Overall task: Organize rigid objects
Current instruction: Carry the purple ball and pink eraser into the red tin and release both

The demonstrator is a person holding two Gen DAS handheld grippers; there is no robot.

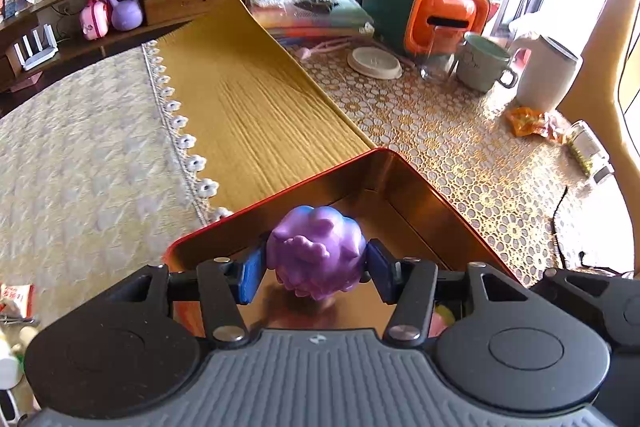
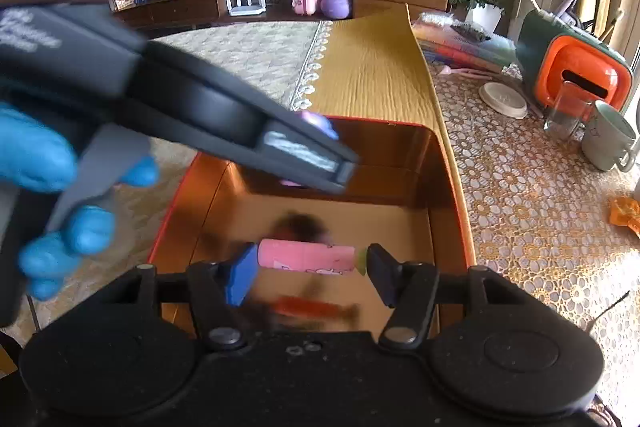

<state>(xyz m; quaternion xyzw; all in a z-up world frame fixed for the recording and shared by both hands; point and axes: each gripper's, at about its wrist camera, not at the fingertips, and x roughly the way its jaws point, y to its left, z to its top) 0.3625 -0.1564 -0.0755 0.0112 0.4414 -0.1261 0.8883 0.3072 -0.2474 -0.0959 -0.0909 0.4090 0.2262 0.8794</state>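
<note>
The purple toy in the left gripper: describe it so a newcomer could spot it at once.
Find the shiny tin box with the red rim, at the table's edge. Just above its floor the left gripper clamps a lumpy purple toy with a blue-tinted top between blue pads. The right gripper's item is instead a smooth pink cylinder.

Open tin (image 2: 436,163) mostly bare inside, left claw (image 2: 344,167) crossing above it, mug (image 1: 482,63) well apart
</note>
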